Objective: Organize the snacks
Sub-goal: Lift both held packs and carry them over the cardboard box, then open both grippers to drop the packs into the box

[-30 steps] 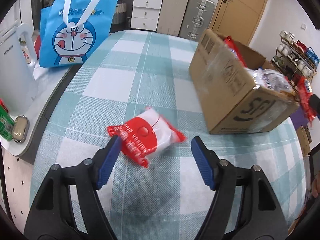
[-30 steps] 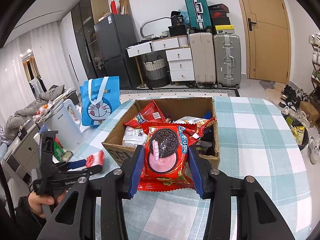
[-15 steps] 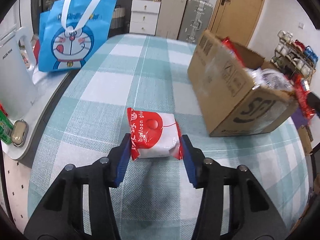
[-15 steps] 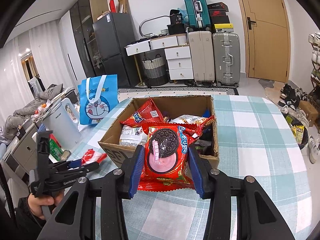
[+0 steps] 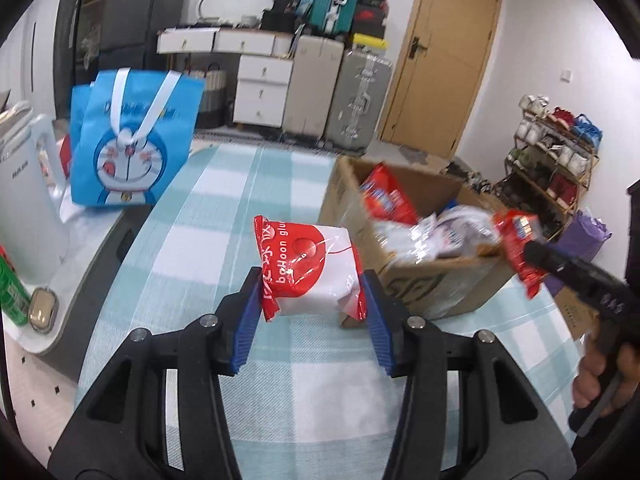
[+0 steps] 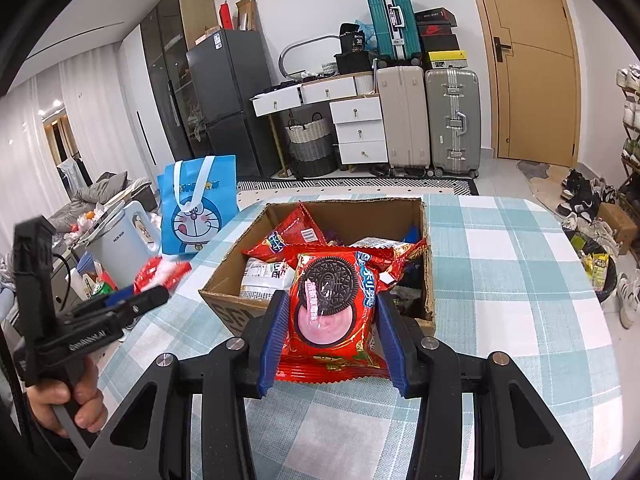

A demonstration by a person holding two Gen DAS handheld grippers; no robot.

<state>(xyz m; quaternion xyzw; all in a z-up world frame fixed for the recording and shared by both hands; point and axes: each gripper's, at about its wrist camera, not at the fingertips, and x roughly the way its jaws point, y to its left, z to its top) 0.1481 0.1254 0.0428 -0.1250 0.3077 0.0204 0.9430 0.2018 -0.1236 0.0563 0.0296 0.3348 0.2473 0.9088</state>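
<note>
Carrying calls for level travel: left gripper (image 5: 311, 297) pinches the balloon-gum packet (image 5: 310, 269), right gripper (image 6: 331, 330) clamps the Oreo pack (image 6: 332, 305); release both above the cardboard box (image 6: 344, 212).

Red-white packet (image 5: 310, 270) reads "balloon glu" (rest hidden).

- A blue cartoon-cat tote bag (image 5: 132, 148) stands upright at the far left edge of the checked worktop (image 5: 224, 216).
- A white kettle (image 5: 28, 208) stands just left of the bag, nearer the camera.
- A green can (image 5: 12, 292) sits nearer than the kettle.
- Beyond the bag, two suitcases (image 6: 428, 120) stand beside white drawers (image 6: 360, 128).
- A wooden door (image 6: 536, 64) stands right of the suitcases.
</note>
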